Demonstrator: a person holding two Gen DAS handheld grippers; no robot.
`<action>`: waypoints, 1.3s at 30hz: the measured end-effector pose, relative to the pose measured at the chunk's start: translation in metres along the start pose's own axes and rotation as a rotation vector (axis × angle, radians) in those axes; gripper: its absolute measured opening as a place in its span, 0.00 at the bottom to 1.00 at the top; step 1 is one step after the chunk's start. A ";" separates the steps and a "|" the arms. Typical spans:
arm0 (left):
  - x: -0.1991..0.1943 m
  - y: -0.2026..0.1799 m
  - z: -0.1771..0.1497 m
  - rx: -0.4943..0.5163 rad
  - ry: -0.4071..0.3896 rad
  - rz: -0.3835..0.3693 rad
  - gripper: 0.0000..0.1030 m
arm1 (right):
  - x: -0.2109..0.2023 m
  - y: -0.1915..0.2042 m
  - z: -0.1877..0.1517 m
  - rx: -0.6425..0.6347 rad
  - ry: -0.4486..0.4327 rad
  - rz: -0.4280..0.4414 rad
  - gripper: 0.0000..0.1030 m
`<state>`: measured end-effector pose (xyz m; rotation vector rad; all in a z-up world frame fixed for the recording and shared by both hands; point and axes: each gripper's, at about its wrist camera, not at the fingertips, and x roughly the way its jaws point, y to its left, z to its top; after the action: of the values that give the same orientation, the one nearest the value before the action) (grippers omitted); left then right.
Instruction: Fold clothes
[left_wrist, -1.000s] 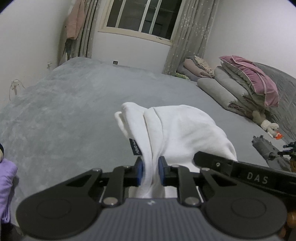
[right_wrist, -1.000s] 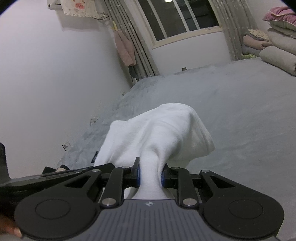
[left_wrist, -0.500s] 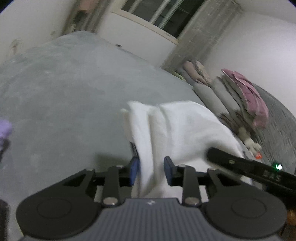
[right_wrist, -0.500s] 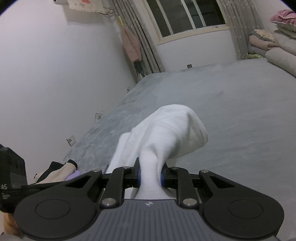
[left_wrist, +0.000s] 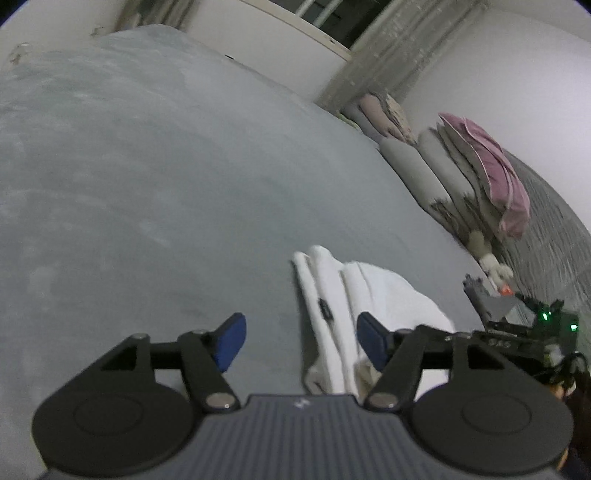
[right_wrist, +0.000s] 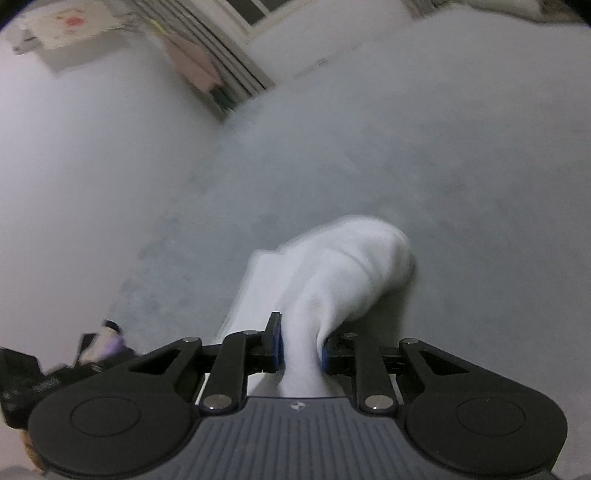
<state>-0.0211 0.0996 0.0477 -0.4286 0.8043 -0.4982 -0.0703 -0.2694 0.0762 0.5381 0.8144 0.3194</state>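
Two grippers work one white garment (left_wrist: 373, 295) lying on the grey bed cover (left_wrist: 147, 184). At 9 o'clock of the cloth, the left gripper (left_wrist: 301, 341) is spreading its jaws; the fabric lies loose between them, nearer the right pad, unpinched. The right gripper (right_wrist: 300, 349), jaws easing apart, still pinches a bunched fold that rises toward 12 o'clock. Folded bedding (left_wrist: 480, 177) sits at 2 o'clock. No containers show.
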 end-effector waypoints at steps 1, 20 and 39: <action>0.006 -0.004 -0.001 0.005 0.009 -0.003 0.66 | 0.000 -0.004 -0.003 0.002 -0.002 0.007 0.25; 0.032 0.011 0.001 -0.114 0.065 0.028 0.75 | -0.039 0.119 -0.082 -0.714 -0.109 -0.202 0.55; 0.022 0.015 -0.020 -0.042 0.091 0.146 0.76 | 0.008 0.151 -0.119 -0.838 -0.030 -0.196 0.72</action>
<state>-0.0197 0.0957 0.0146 -0.3850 0.9278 -0.3676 -0.1652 -0.1025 0.0900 -0.3183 0.6252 0.4330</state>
